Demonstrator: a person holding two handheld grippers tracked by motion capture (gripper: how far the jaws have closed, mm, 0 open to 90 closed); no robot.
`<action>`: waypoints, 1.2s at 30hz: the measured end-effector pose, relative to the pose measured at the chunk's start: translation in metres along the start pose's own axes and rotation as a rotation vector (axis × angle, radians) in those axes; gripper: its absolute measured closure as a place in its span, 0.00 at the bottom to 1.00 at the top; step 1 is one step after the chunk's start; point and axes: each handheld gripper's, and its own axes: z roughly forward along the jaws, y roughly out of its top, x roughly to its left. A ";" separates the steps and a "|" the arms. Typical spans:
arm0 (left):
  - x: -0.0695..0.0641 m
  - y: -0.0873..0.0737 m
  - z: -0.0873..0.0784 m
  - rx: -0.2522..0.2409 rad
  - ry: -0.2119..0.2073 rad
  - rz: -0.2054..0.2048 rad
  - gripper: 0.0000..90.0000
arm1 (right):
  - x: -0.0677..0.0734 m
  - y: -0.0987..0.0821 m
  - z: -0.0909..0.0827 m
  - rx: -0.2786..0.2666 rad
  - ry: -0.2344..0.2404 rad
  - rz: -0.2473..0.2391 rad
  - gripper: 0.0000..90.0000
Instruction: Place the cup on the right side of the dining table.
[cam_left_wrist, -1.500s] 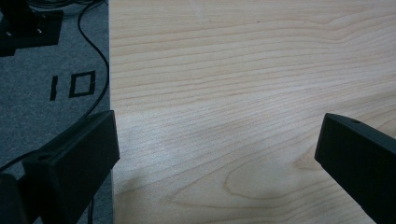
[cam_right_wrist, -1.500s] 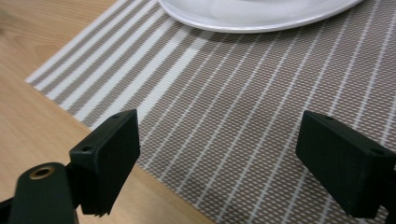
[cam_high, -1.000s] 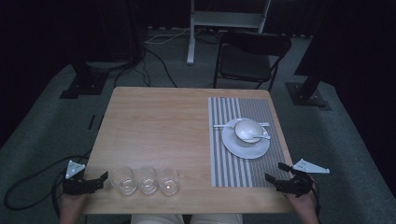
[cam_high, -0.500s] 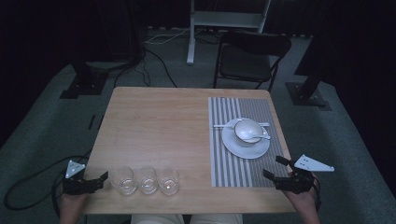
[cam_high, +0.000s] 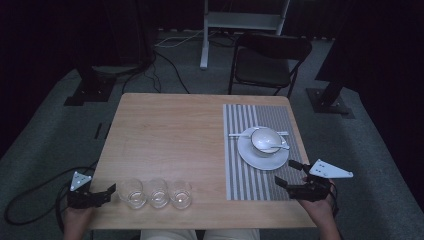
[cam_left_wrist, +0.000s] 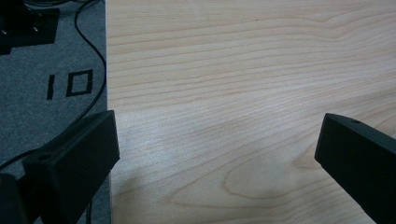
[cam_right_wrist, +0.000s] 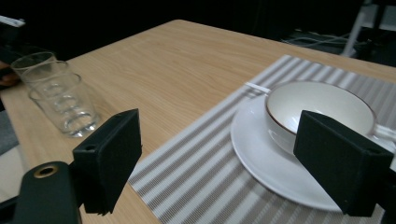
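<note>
- Glassware first: three clear glass tumblers (cam_high: 157, 193) stand in a touching row at the lower left of the pale wooden surface (cam_high: 170, 130); likely light, slick and breakable, best pinched across a rim wall.
- White ceramic bowl (cam_high: 265, 140) sits on a white saucer (cam_high: 262, 155) over the striped grey placemat (cam_high: 260, 150), centre right; hard, glossy, chip-prone.
- Left gripper (cam_high: 111, 190) jaws gape empty, just beside the tumblers.
- Right gripper (cam_high: 287, 173) jaws spread empty, near the saucer.

Illumination is dim; the room beyond the table (cam_high: 170, 130) is near black. Overhead light falls evenly on the table. Soft shadows lie beneath the tongs. Near tongs appear slightly blurred.
</note>
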 end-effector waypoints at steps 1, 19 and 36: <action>0.000 0.000 0.000 -0.001 0.001 0.000 0.00 | 0.001 0.002 0.002 -0.006 0.001 -0.005 0.16; 0.000 0.000 0.000 0.001 -0.004 0.005 0.00 | 0.023 0.021 0.044 0.002 0.107 -0.051 0.16; 0.000 0.000 0.000 0.003 -0.006 0.007 0.00 | 0.047 0.028 0.088 0.048 0.222 -0.088 0.17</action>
